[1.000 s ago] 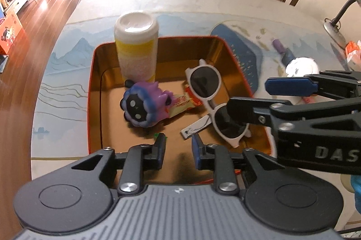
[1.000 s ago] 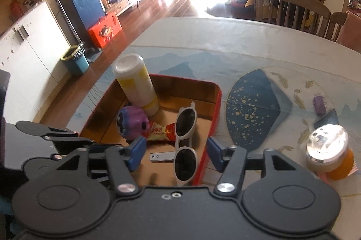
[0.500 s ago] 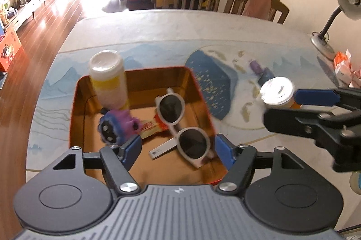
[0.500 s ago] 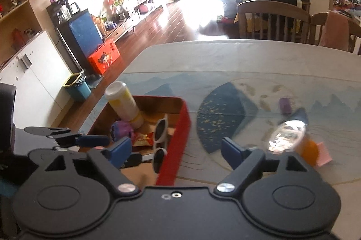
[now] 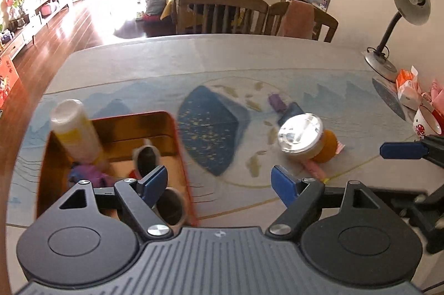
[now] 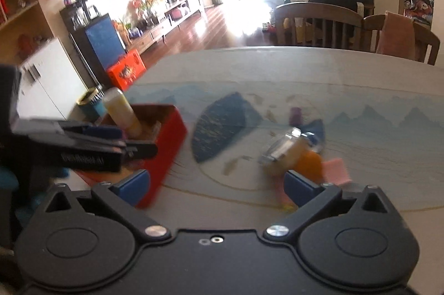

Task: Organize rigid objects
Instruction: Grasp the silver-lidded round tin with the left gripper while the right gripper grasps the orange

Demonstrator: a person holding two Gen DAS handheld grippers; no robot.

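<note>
Right of red metal tin [image 5: 183, 156], silver-lidded amber jar [image 5: 301, 138] lies on table mat. Both my grippers, left gripper [image 5: 219, 182] and right gripper [image 6: 216, 185], just opened wide, empty. Centre right jaws round jar body, below lid, before squeezing.

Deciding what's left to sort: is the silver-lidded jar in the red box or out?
Out. The silver-lidded jar stands on the table mat, right of the red box.

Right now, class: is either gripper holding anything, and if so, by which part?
Nothing is held. The left gripper and right gripper both stand open with only tabletop between their jaws, which have just been opening.
</note>
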